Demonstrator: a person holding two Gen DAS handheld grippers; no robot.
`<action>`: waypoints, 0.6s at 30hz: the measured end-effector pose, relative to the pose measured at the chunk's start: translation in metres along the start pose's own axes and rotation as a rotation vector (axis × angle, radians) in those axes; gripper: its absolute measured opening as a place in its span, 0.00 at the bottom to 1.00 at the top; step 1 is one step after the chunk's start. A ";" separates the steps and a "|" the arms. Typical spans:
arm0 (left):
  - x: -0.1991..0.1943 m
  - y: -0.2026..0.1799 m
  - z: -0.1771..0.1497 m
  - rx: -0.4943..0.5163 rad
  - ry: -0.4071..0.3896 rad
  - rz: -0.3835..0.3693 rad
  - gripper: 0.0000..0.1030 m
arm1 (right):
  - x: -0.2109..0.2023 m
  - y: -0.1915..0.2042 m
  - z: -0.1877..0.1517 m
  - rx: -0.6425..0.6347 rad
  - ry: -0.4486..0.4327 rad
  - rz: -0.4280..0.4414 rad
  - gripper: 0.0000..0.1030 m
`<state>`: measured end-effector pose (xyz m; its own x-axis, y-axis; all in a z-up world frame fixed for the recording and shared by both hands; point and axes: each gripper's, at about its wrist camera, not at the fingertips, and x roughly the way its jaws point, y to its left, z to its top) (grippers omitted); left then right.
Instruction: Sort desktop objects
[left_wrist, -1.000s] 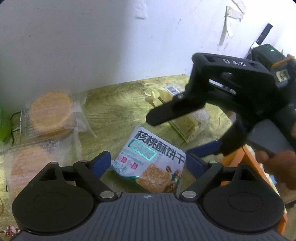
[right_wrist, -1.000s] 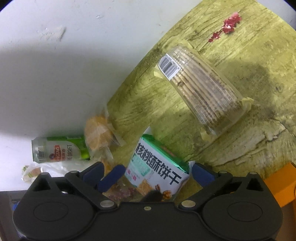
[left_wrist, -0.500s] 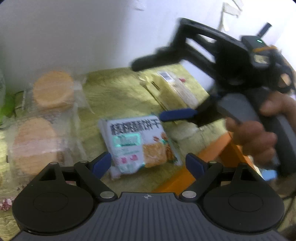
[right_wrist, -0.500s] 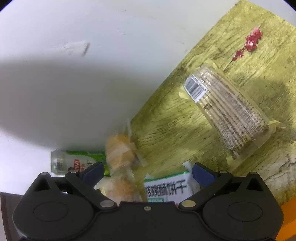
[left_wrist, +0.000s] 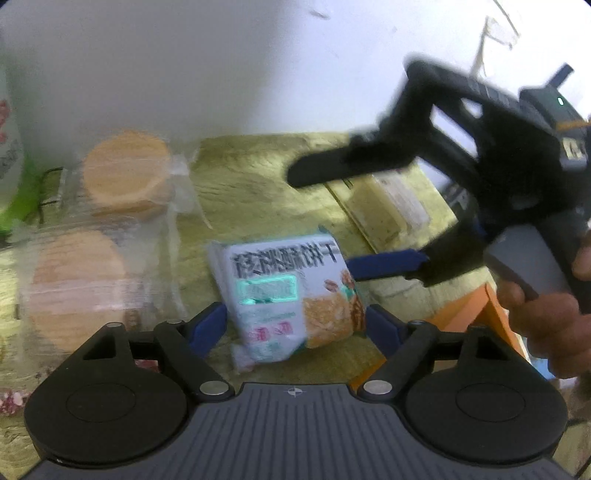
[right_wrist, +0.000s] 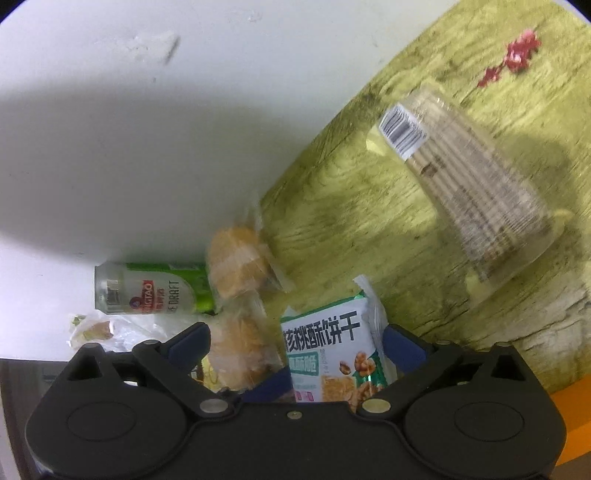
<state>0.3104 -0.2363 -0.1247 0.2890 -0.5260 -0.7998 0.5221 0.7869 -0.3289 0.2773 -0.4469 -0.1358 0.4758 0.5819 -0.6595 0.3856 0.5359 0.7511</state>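
While both grippers gape empty, the biscuit packet (left_wrist: 291, 291) lies between the left gripper (left_wrist: 295, 325) fingers.

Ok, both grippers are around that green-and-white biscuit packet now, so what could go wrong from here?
The left gripper and right gripper both straddle the biscuit packet, open; closing together, the fingers could collide or tug the packet apart.
The wrapped round cakes lie just beside the packet, so a finger might snag their loose plastic.
The left view is motion-blurred, so alignment is hard to judge.
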 end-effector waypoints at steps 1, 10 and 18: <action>-0.002 0.001 0.001 -0.004 -0.007 0.004 0.80 | -0.001 0.000 0.000 -0.014 -0.002 -0.013 0.96; 0.004 0.004 0.002 -0.050 0.003 0.022 0.65 | -0.001 -0.002 0.000 -0.091 0.025 -0.114 0.71; 0.006 0.006 -0.004 -0.074 0.017 0.017 0.54 | 0.008 -0.007 -0.003 -0.126 0.078 -0.186 0.46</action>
<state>0.3118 -0.2334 -0.1335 0.2833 -0.5069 -0.8141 0.4562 0.8179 -0.3505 0.2762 -0.4443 -0.1460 0.3419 0.5089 -0.7900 0.3570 0.7073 0.6102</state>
